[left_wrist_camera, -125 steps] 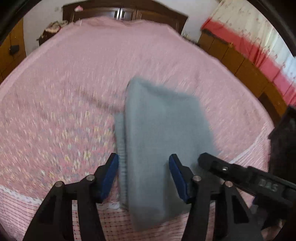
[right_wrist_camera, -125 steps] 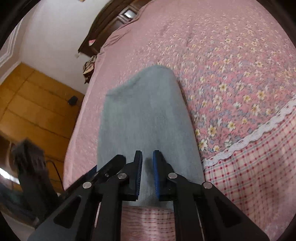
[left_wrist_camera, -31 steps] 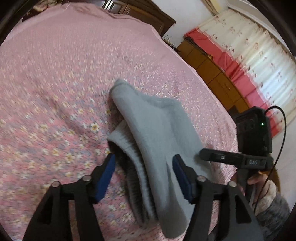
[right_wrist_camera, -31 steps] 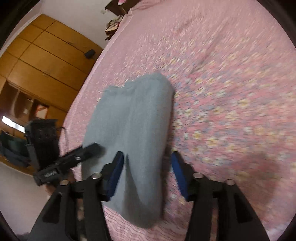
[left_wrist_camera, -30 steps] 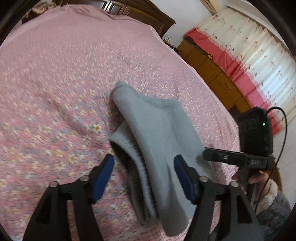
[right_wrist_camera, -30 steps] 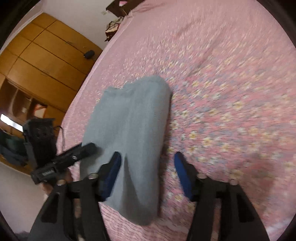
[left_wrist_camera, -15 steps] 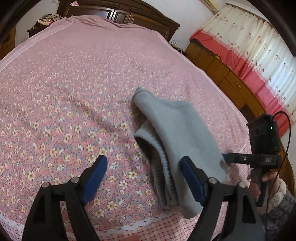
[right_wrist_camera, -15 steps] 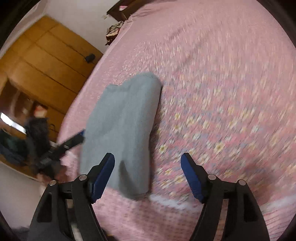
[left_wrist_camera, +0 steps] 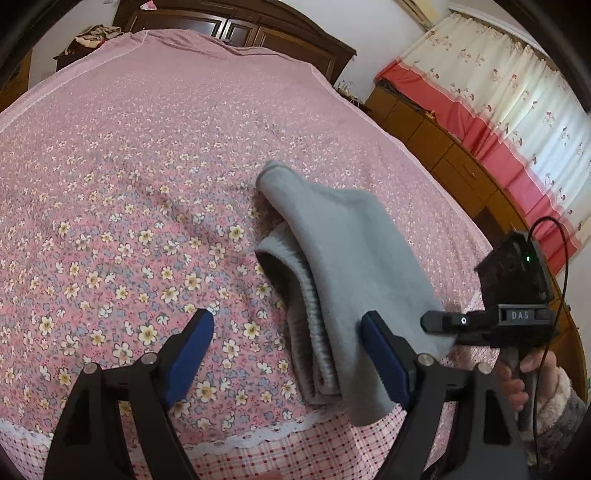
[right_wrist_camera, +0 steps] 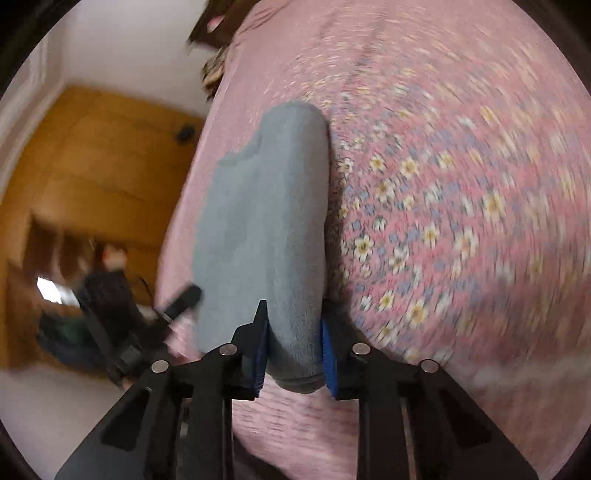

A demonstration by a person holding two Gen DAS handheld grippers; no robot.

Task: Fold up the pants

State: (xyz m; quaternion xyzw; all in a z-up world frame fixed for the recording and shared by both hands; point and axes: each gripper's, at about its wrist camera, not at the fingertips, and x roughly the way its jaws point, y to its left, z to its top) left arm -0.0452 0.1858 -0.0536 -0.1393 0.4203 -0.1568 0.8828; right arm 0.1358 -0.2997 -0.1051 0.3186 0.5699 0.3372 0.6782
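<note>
The grey pants (left_wrist_camera: 343, 251) lie folded in a thick stack near the front edge of the pink flowered bed (left_wrist_camera: 129, 166), ribbed waistband showing on the left side. My left gripper (left_wrist_camera: 288, 321) stands open above the bed, with the stack's left edge between its fingers and untouched. My right gripper (right_wrist_camera: 291, 332) has its jaws closing on the near end of the pants (right_wrist_camera: 266, 206), and both blue pads press the fabric. From the left wrist view, the right gripper (left_wrist_camera: 430, 321) reaches the stack's right corner, held by a hand (left_wrist_camera: 524, 369).
A lace trim (left_wrist_camera: 258, 439) marks the bed's front edge, with checked fabric below. A dark headboard (left_wrist_camera: 236, 26) stands at the far end. Wooden cabinets (left_wrist_camera: 443, 147) and curtains (left_wrist_camera: 517, 92) line the right side. A wooden wardrobe (right_wrist_camera: 103, 155) is on the left.
The right gripper's jaws have gone from wide apart to pinching the near end of the pants, and it has rolled. The left gripper has drawn back to the left, jaws a little wider.
</note>
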